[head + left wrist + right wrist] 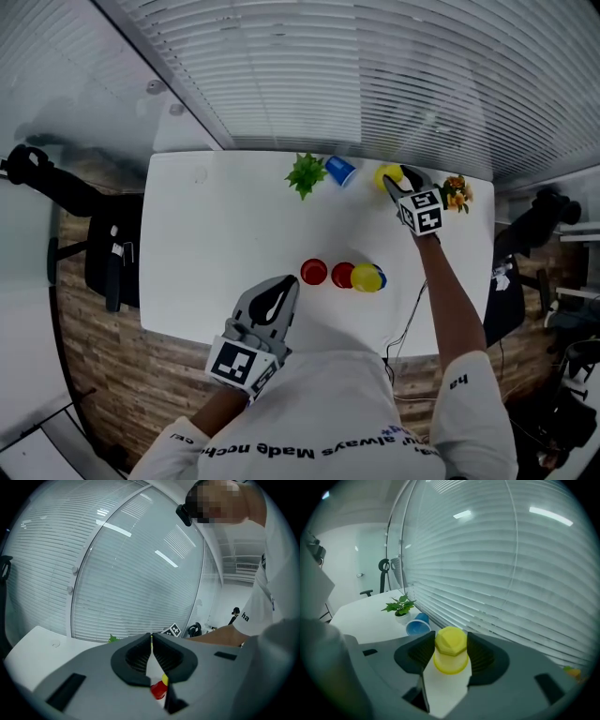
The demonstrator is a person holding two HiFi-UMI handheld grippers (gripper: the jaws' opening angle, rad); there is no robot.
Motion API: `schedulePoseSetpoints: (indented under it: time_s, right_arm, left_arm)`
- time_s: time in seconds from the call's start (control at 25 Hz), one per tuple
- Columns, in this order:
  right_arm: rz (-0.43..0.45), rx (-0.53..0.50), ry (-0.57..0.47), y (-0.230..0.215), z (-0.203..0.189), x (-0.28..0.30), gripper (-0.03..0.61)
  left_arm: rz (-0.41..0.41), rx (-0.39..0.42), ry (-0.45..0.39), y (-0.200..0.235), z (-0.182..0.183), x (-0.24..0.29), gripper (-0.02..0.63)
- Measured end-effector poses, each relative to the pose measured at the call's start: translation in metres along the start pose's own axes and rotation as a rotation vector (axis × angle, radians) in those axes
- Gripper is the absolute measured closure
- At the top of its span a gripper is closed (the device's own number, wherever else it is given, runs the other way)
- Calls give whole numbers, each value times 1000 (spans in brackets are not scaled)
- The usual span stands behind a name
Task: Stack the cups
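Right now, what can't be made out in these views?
Head view: right gripper covers most of the yellow cup.
Head view: yellow-over-blue stack too small to count cups.
Left gripper view: left gripper body hides most of the table; only a sliver of red cup shows.

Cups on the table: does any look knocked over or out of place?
Yes. The blue cup lies on its side beside the small plant, mouth sideways. The yellow cup between the right gripper's jaws stands upside down.
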State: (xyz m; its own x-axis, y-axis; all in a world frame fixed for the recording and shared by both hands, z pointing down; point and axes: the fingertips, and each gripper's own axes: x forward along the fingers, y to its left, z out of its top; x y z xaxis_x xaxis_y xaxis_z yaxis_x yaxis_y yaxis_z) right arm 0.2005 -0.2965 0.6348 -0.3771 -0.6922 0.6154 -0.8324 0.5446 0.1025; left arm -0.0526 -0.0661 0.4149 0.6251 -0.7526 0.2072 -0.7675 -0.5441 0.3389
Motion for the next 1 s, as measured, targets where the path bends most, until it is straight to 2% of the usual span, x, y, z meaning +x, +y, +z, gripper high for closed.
schedulePoseSetpoints:
  time_s: [0.36, 0.68, 1.0]
  right_arm:
    - [88, -86, -36, 43, 27, -45, 351]
    - [282, -182, -78, 125, 59, -95, 351]
    - [442, -302, -47, 202, 57, -129, 351]
  left_arm:
    - [-14, 31, -36, -12, 4, -18, 584]
    - [-29, 48, -64, -25, 6, -34, 586]
    - [-34, 54, -75, -36, 6, -49, 584]
